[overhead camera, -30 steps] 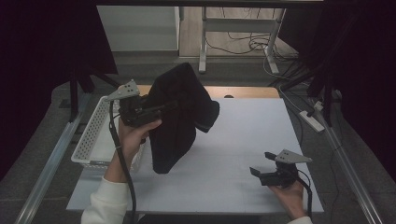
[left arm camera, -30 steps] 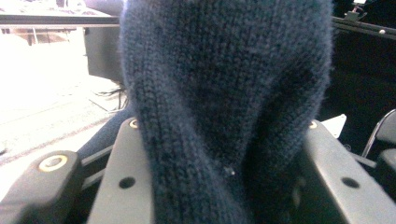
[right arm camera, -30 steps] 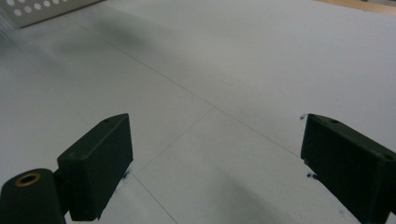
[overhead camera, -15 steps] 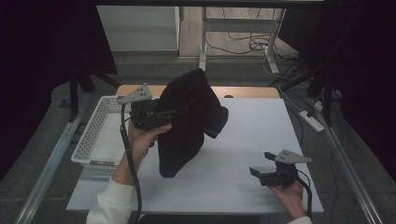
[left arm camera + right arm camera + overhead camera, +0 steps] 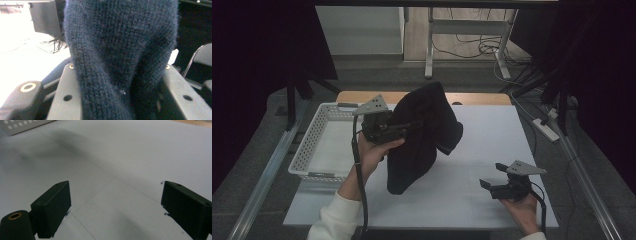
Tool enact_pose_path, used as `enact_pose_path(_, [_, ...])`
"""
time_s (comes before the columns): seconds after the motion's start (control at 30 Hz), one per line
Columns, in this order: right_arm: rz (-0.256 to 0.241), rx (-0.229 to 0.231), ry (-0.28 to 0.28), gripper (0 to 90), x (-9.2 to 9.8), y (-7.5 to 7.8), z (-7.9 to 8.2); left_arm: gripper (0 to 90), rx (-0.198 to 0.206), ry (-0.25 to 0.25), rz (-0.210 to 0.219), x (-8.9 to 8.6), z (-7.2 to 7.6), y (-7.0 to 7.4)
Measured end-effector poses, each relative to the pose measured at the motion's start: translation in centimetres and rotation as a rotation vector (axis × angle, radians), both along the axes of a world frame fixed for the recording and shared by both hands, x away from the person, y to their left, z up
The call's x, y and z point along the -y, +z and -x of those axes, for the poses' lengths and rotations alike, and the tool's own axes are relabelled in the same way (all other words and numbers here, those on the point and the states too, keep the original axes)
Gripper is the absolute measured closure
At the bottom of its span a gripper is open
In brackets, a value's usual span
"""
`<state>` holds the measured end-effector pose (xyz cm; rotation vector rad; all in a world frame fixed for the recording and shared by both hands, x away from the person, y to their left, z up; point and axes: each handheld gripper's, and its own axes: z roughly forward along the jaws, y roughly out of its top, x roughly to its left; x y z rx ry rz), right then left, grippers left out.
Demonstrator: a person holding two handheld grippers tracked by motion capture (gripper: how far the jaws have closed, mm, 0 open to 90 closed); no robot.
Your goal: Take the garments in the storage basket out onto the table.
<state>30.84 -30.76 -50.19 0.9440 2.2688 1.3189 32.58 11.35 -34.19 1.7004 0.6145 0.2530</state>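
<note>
From the high view, the left tongs (image 5: 404, 127) are raised above the left half of the white table (image 5: 492, 135), clamped on a dark knitted garment (image 5: 422, 135) whose bunched top hides their tips; the cloth hangs in a limp, folded mass with its lower end at or near the table surface, though contact is hard to judge. Just left of it sits a white perforated basket (image 5: 307, 150), its near rim partly covered by the person's left hand (image 5: 372, 152) and trailing cable. The right tongs (image 5: 492, 186) rest low at the near right corner, well apart from the garment, with the right hand (image 5: 522, 210) cut off by the bottom edge. In the left gripper view, the garment (image 5: 120, 55) is pinched between the two jaws, its navy ribbed knit fuzzy and close, blocking most of what lies beyond; a chair edge shows dimly at far right. In the right gripper view, the right tongs (image 5: 115, 207) stand wide apart and hold nothing, over the smooth, faintly lined table (image 5: 120, 157), with a corner of the basket (image 5: 22, 125) at the far left.
</note>
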Motion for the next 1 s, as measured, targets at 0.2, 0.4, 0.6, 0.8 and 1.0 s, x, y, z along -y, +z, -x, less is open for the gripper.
enact_pose_path(0.2, [0.001, -0.002, 0.001, 8.8, 0.1, 0.1, 0.1, 60.9, -0.029, -0.03, -0.005, 1.0, 0.5, -0.5])
enact_pose_path(0.4, [-0.004, 0.002, -0.003, 8.8, 0.1, 0.1, 0.1, 60.8, -0.067, -0.032, -0.031, 1.8, 0.6, -1.6])
enact_pose_path(0.6, [-0.004, 0.004, -0.004, 8.8, 0.2, 0.1, 0.1, 60.8, -0.1, -0.022, -0.066, 2.5, -0.1, -2.9])
enact_pose_path(0.8, [0.002, 0.002, -0.003, 8.8, 0.1, 0.1, 0.2, 60.5, -0.143, -0.017, -0.119, 3.5, -0.9, -4.7])
enact_pose_path(1.0, [0.001, 0.003, -0.003, 8.8, 0.2, 0.1, 0.1, 60.2, -0.183, -0.015, -0.16, 4.3, -1.8, -6.3])
